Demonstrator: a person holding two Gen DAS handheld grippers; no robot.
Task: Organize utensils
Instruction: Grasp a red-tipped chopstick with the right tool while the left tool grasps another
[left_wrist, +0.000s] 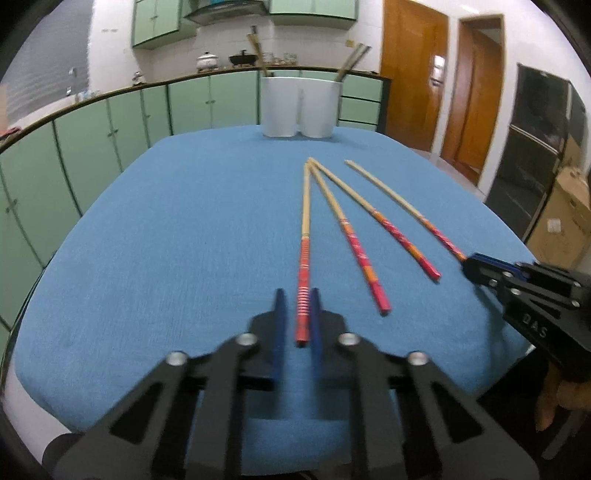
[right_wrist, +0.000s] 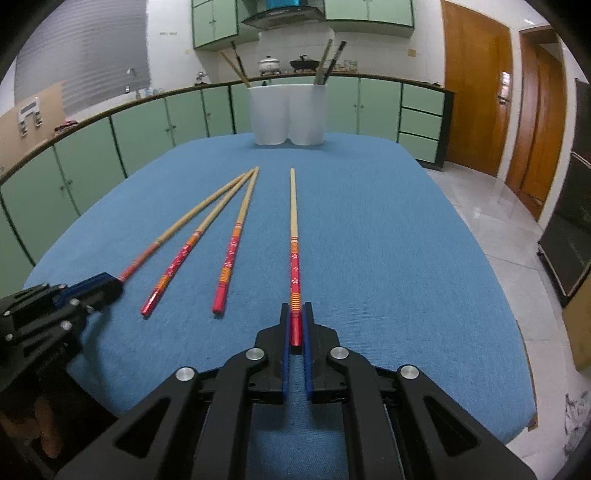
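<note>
Left wrist view: both tongs (left (left_wrist: 297, 314), right (right_wrist: 295, 325)) clamp chopsticks near the blue table's (left_wrist: 147, 221) front edge.

Bare blue tablecloth (right_wrist: 388, 236) beside chopsticks (right_wrist: 229, 264), white holder (right_wrist: 288, 114) blocking far edge

**Blue table with four chopsticks and a white holder**

The table (left_wrist: 155, 229) is covered with a blue cloth. Four chopsticks lie on it side by side, their red ends toward the cameras: the leftmost chopstick (left_wrist: 305, 236), the second chopstick (left_wrist: 349, 236), the third chopstick (left_wrist: 384, 223) and the rightmost chopstick (left_wrist: 410, 210). At the far edge stands a white two-part holder (left_wrist: 299, 107), well apart from them.
</note>
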